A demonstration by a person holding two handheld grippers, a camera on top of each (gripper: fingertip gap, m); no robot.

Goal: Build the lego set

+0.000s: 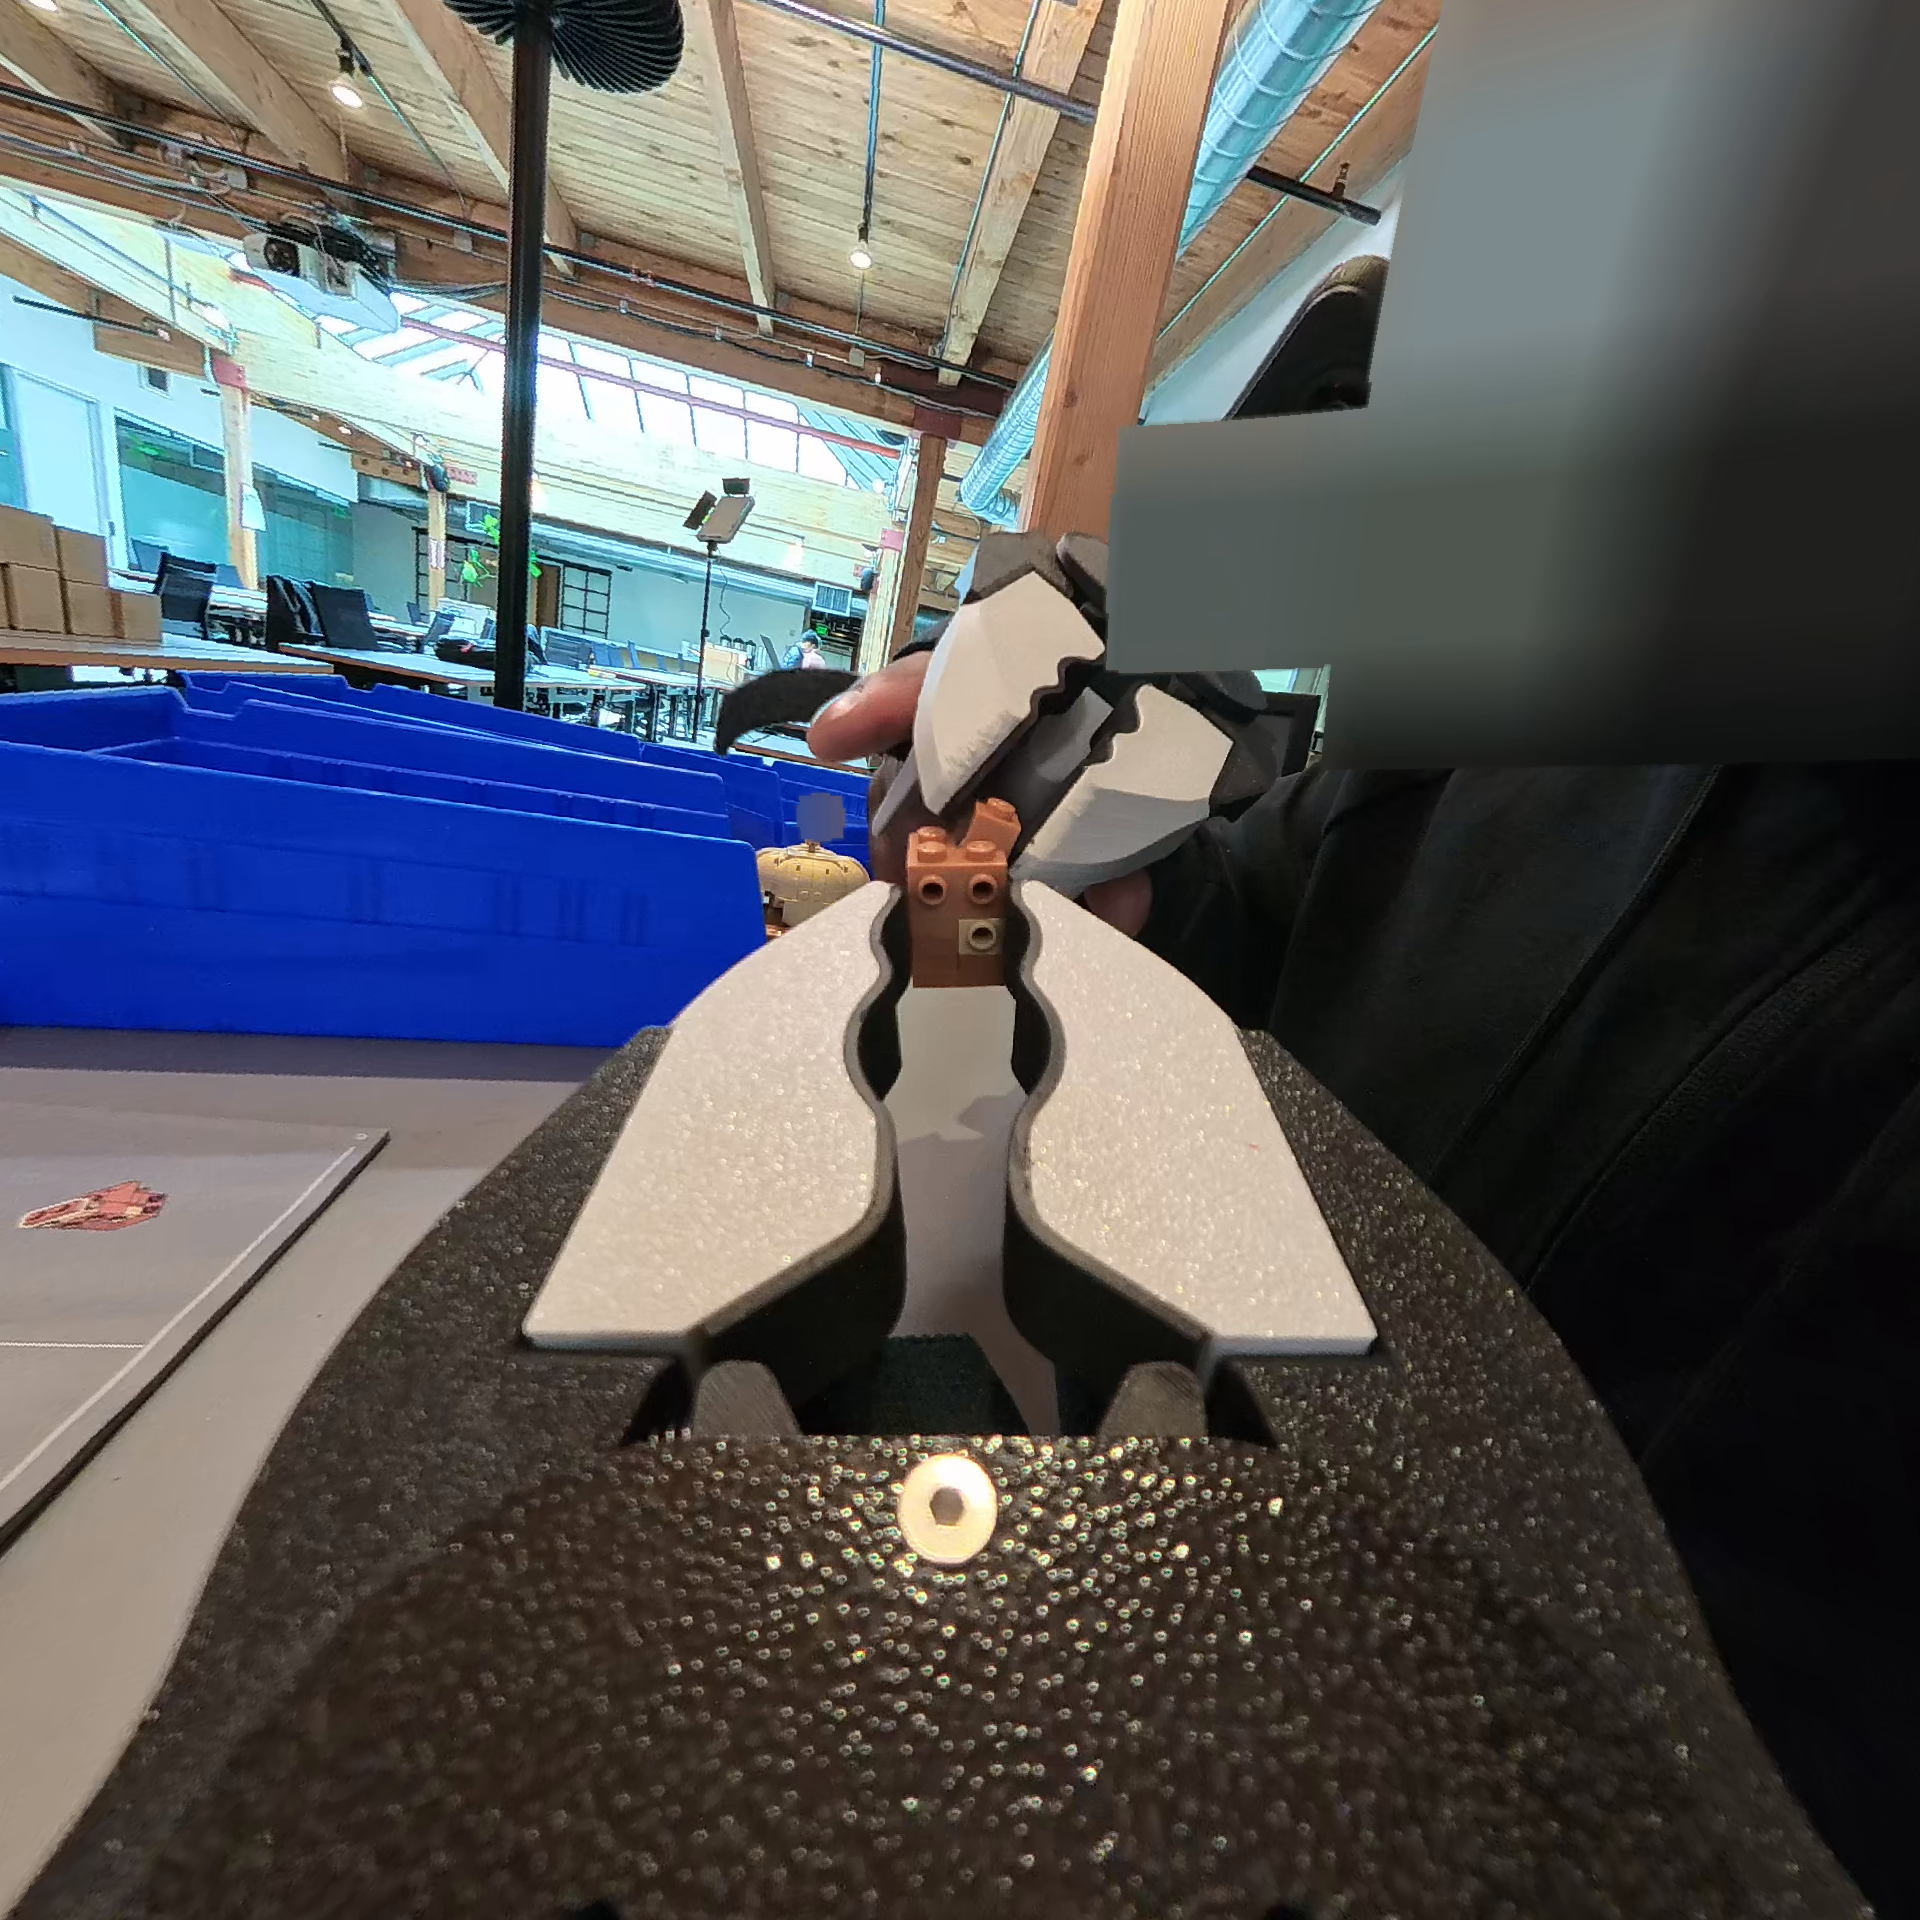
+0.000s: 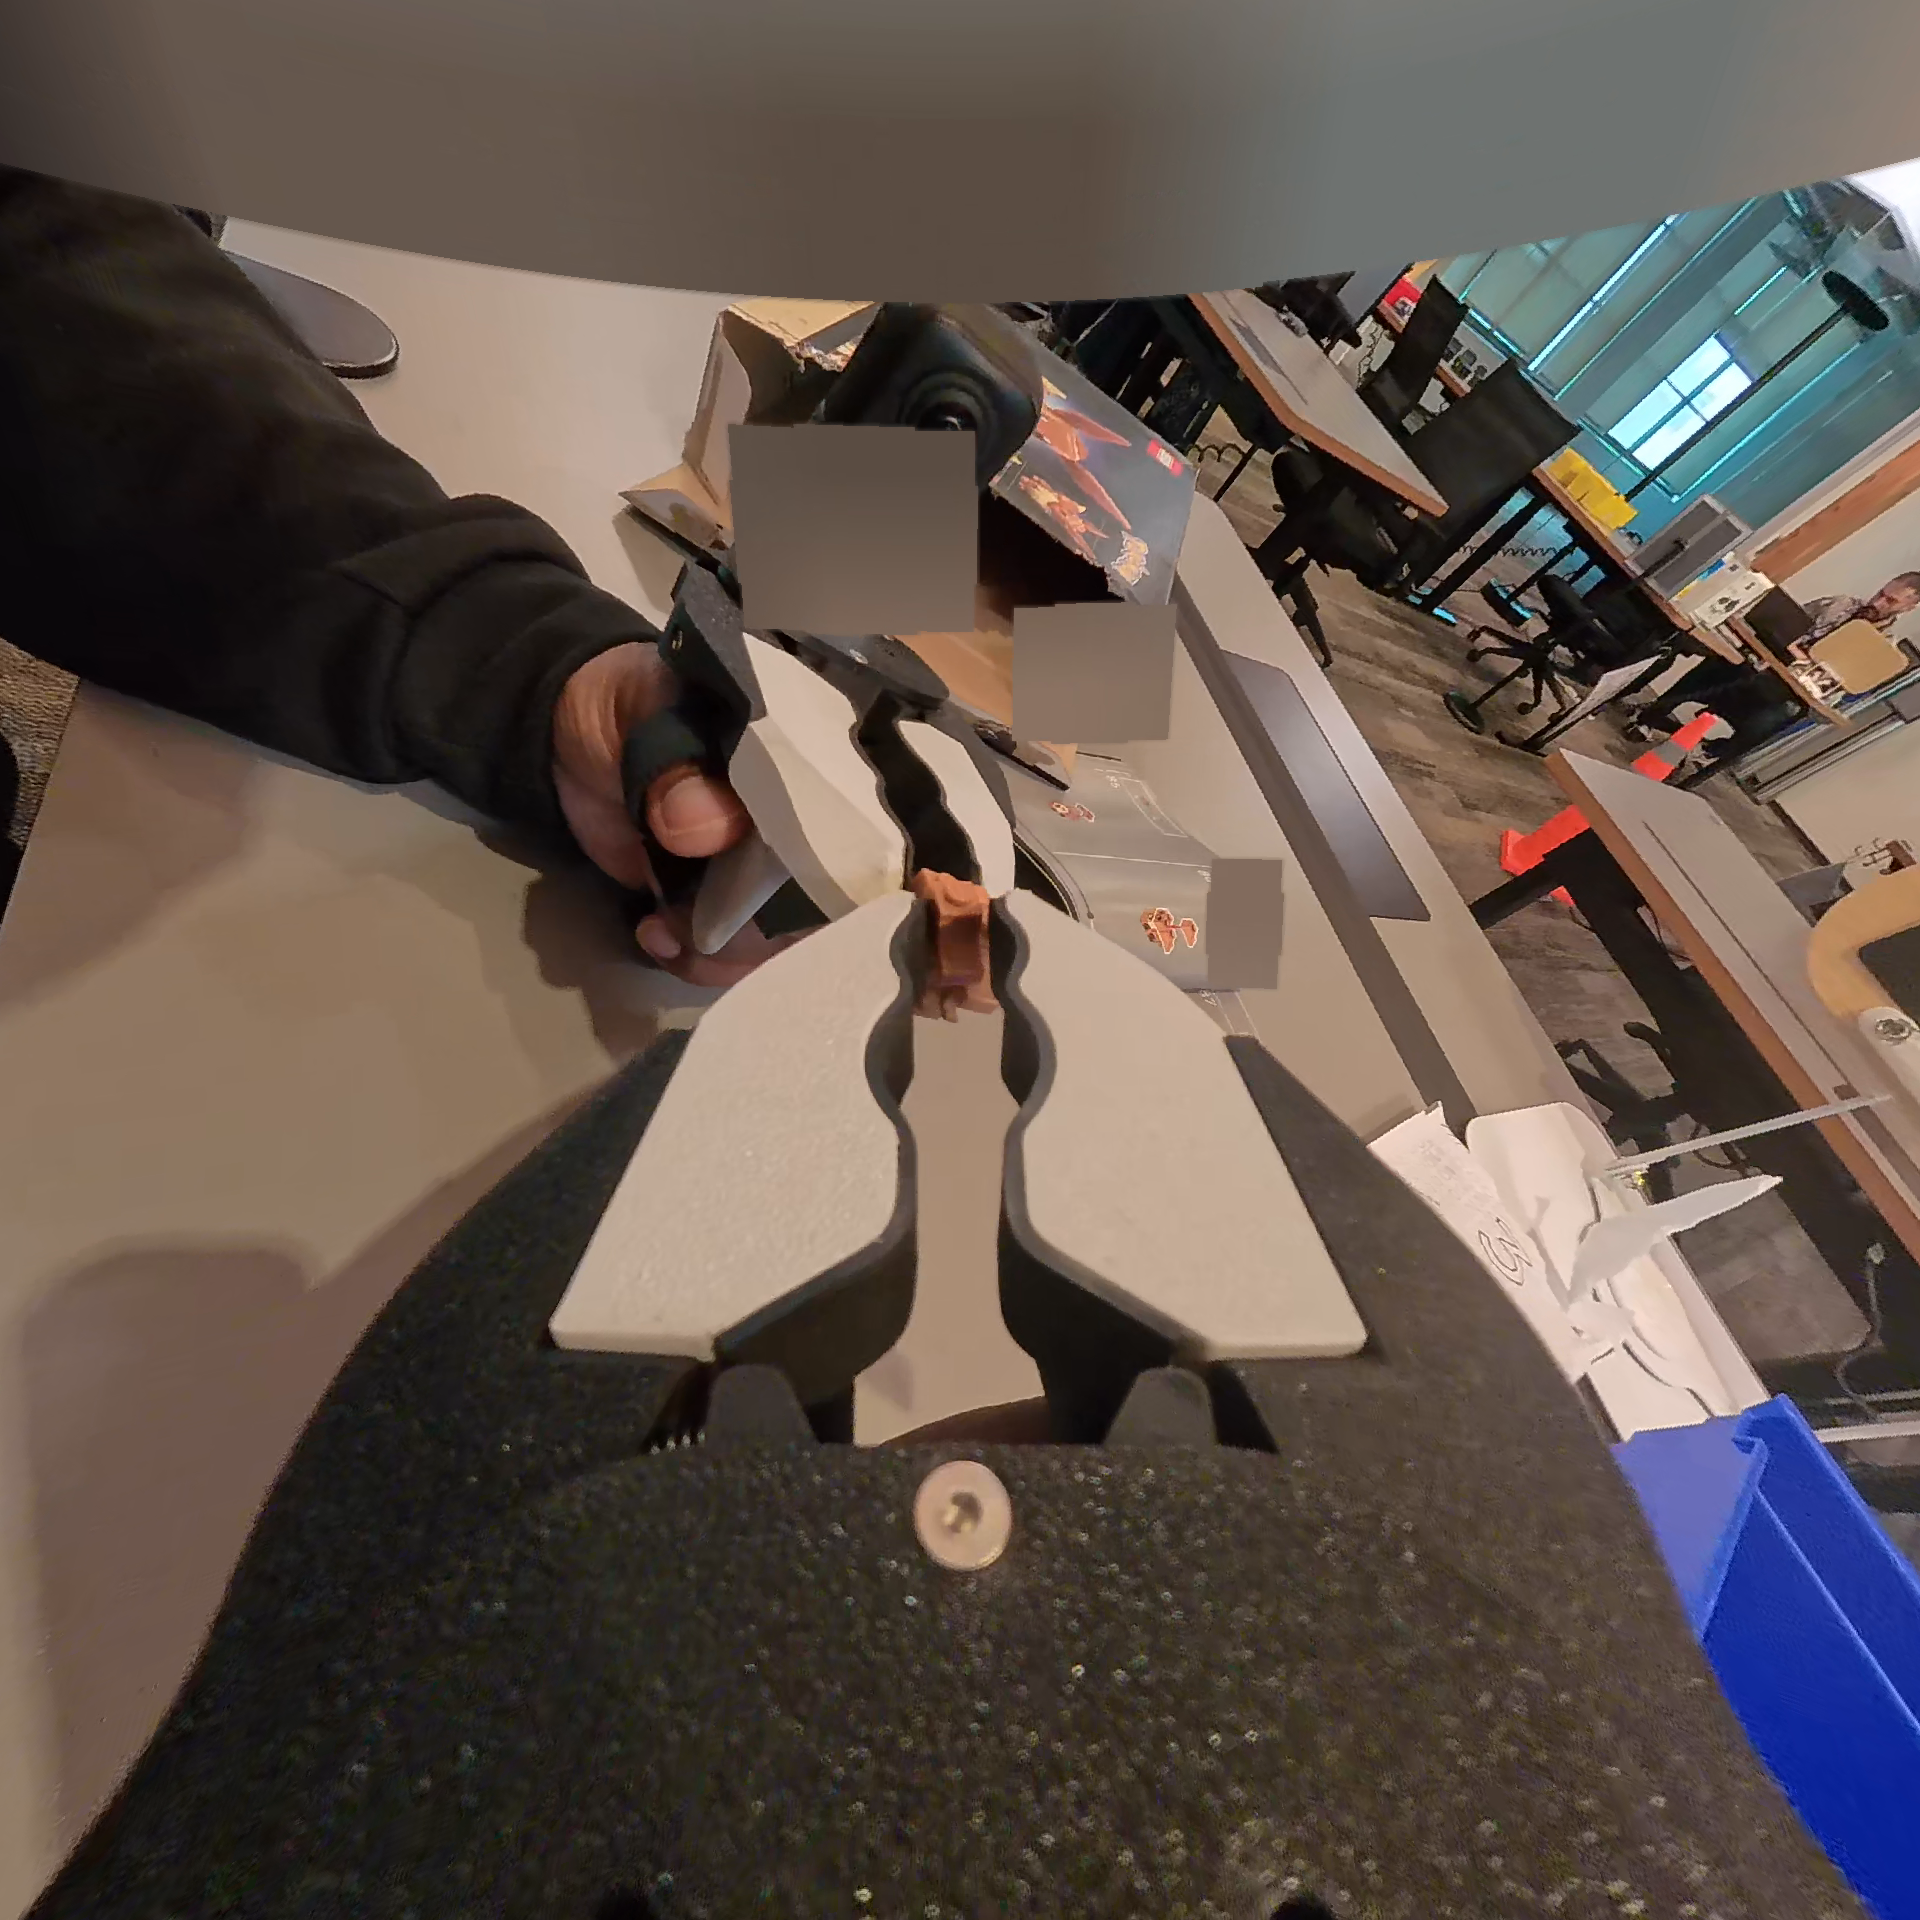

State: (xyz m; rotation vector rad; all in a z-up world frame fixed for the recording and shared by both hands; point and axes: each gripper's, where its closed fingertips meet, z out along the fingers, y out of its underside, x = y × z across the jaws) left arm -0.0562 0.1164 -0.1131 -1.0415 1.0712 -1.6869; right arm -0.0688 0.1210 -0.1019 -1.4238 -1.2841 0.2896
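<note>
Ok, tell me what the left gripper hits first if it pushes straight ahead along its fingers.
Probably the right gripper. The left gripper is clamped on a brown brick assembly, and the right gripper's fingertips meet that assembly's top just beyond. Depth is hard to judge; the dark sleeve lies behind.

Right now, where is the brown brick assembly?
In the left wrist view the brown brick assembly sits mid-frame, clamped between the left tool's tips, with the right tool meeting it from above.

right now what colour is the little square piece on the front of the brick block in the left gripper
Tan-grey, set on the reddish-brown brick block; the left wrist view shows it best.
</note>
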